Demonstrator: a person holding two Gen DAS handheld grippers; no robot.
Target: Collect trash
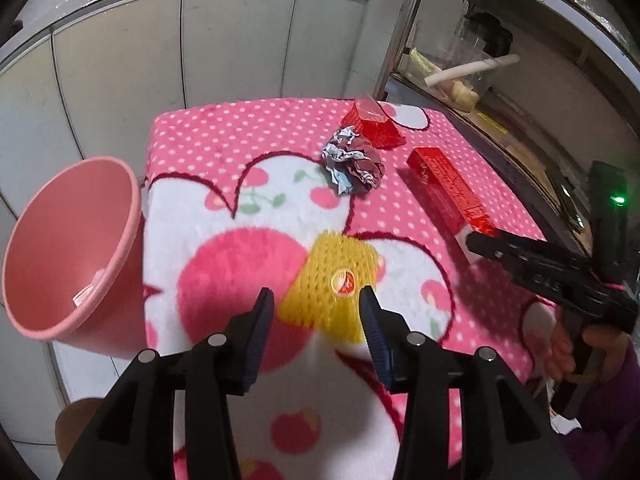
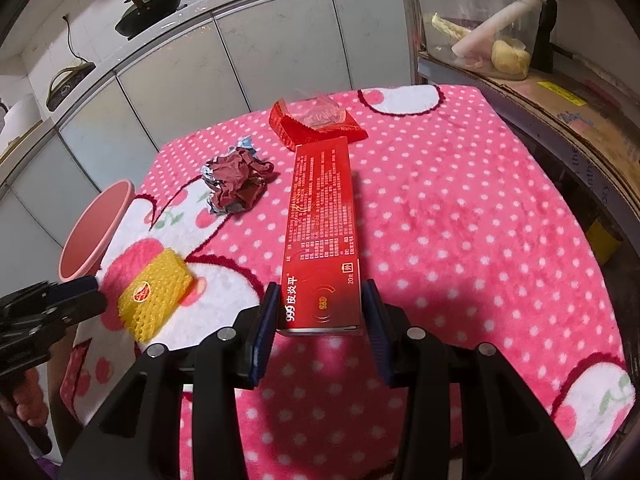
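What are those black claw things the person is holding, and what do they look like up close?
Both are hand-held black plastic tools. The left gripper and right gripper each have two angular black fingers lined with ribbed dark-blue pads and joined by round silver pins. A purple sleeve covers the person's right arm.

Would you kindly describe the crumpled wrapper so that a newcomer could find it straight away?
Start at the pink polka-dot blanket covering the table. Near its far edge, left of the long red box, lies the crumpled wrapper. It alone is a scrunched ball, dark maroon with silver foil showing.
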